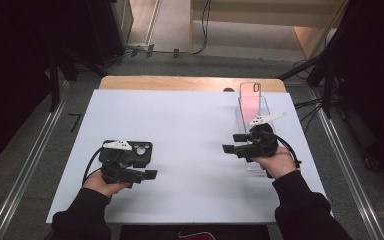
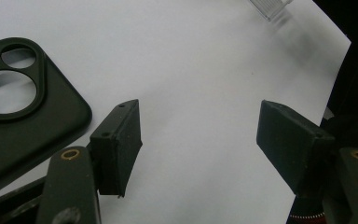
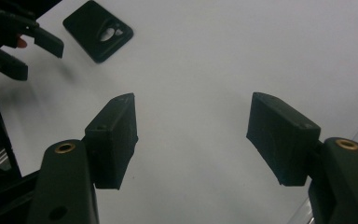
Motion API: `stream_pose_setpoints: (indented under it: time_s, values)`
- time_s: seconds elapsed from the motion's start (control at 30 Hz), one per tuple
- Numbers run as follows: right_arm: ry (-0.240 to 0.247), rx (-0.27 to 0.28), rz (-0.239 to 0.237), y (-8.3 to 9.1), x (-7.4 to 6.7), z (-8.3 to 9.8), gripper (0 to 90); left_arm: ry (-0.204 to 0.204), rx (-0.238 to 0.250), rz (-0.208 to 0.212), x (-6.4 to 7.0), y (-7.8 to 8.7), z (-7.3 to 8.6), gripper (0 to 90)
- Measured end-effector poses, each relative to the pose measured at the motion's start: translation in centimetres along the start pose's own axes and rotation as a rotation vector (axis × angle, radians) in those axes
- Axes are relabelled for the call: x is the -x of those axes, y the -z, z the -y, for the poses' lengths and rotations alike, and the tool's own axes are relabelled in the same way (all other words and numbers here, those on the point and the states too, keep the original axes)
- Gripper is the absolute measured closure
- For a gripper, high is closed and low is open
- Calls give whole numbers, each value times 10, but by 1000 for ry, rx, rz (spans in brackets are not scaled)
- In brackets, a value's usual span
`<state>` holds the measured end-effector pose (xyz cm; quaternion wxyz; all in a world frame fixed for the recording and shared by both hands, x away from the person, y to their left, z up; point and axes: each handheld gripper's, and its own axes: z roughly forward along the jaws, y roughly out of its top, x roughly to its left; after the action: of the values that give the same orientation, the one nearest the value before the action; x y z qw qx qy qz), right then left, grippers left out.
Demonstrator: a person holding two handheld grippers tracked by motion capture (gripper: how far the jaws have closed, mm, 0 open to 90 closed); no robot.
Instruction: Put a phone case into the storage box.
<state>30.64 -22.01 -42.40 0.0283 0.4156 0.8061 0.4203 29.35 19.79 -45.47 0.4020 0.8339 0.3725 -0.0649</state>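
Lying just beside the left tongs [image 1: 149, 174], seemingly untouched, the black phone case [image 1: 141, 150]; both tongs gape empty.

A recording lab or studio is hosting this session: black curtains [image 1: 10, 75] are hanging on both sides, dark stand legs [image 1: 312, 67] and cables [image 1: 202, 30] are running over grey carpet [image 1: 35, 165], and metal floor rails [image 1: 352, 170] are flanking a white-covered wooden surface [image 1: 190, 125] stretching beyond the fingers.
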Motion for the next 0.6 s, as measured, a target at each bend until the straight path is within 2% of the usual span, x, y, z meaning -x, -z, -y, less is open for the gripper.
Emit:
stream_pose_setpoints:
  time_s: [0.23,0.37,0.47,0.6]
  values:
    - [5,-28,-14,1,-7,16,311,4,2,0,0,0,0,310]
    - [21,-21,-28,4,-12,26,305,14,-2,15,0,1,0,310]
    - [37,-23,-31,5,-15,35,302,9,-3,12,0,1,0,310]
    - [35,-38,-40,7,-16,45,299,7,0,16,0,2,0,310]
